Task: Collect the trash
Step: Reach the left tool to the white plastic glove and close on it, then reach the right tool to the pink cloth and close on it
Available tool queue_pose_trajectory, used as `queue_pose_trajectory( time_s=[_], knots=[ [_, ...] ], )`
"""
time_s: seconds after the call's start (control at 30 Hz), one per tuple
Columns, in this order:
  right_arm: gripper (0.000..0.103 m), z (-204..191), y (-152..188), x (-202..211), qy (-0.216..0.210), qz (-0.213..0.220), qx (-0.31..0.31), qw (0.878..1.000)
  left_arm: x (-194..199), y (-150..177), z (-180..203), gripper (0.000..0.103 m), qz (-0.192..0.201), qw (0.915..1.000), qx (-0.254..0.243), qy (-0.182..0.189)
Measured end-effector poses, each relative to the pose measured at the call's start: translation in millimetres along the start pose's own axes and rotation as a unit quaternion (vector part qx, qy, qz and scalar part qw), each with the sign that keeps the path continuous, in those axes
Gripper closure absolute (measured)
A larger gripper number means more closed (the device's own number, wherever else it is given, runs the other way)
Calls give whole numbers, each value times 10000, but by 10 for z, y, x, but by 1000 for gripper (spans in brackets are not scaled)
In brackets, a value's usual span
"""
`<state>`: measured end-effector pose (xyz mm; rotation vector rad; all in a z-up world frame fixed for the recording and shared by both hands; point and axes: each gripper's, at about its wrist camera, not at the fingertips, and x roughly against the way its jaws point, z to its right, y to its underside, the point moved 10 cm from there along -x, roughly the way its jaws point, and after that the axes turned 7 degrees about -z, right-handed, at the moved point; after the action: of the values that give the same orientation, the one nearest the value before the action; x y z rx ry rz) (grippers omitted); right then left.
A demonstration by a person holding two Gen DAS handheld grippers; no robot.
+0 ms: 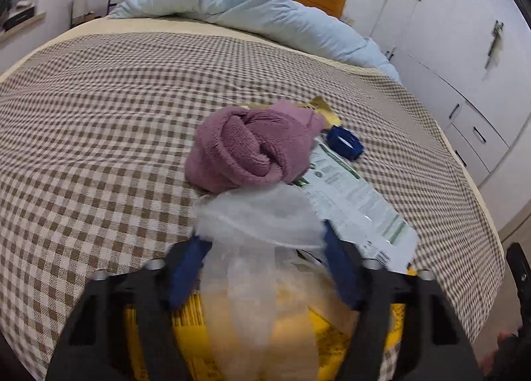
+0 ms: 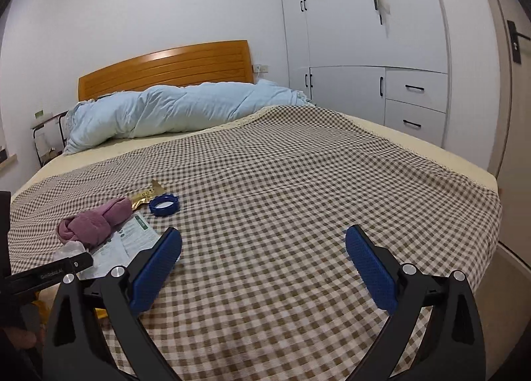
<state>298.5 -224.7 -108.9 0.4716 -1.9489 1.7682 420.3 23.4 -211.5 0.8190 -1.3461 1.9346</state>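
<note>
- Left claw (image 1: pixel 262 241) has its blue pads (image 1: pixel 190 268) pressed on a crumpled clear plastic wrap (image 1: pixel 255 218), one pad on each side, jaws roughly half closed; wrap bulges out above the tips and trails down between the fingers
- Under that claw lies a yellow packet (image 1: pixel 328 328), seen through the wrap and between the black finger arms
- Right claw (image 2: pixel 264 248) hovers low over the checked bedspread (image 2: pixel 298 162), jaws spread wide, nothing between the pads (image 2: pixel 371 268)
- Trash sits in one cluster on the near part of the bed: a rolled mauve cloth (image 1: pixel 252 145) just beyond the wrap and touching it, a white leaflet (image 1: pixel 351 201) with green print lying flat to the right of the cloth and partly under it, a blue ring cap (image 1: pixel 345 142) just beside the leaflet's far end, and a gold wrapper (image 1: pixel 327 110) poking out behind the cloth
- From the right wrist view the same cluster lies to the left of the right claw, the cap (image 2: pixel 164 205) well apart from its left pad, the leaflet (image 2: pixel 132 238) near that pad
- Light blue duvet (image 2: pixel 179 105) is bunched at the head of the bed against a wooden headboard (image 2: pixel 166 65)
- White wardrobe (image 2: pixel 365 49) with black handles stands along the right wall
</note>
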Motion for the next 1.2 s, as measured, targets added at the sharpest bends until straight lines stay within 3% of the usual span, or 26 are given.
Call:
queue_pose_trajectory(
  time_s=[0.03, 0.1, 0.2, 0.57, 0.8, 0.93, 1.2],
  knots=[
    [8, 10, 10, -7, 29, -5, 20, 10000, 15, -13, -3, 79, 29, 10000, 40, 85],
    [8, 20, 32, -41, 112, -37, 59, 9999, 46, -21, -39, 89, 79, 9997, 135, 178],
    [8, 14, 66, -78, 120, -128, 89, 9998, 117, -25, -118, 94, 170, 9990, 296, 282],
    [8, -36, 145, -139, -181, -370, 66, 9991, 686, -278, -253, 95, 969, 9947, 134, 323],
    [8, -280, 137, -98, -493, -357, 375, 9974, 853, -425, -411, 95, 1187, 9922, 158, 333],
    [8, -577, 37, -139, -669, -379, 536, 9956, 956, -500, -586, 95, 1311, 9907, 145, 335],
    [8, -1570, -239, -210, -1102, -506, 627, 9906, 1009, -630, -855, 95, 1396, 9895, 141, 335]
  ],
)
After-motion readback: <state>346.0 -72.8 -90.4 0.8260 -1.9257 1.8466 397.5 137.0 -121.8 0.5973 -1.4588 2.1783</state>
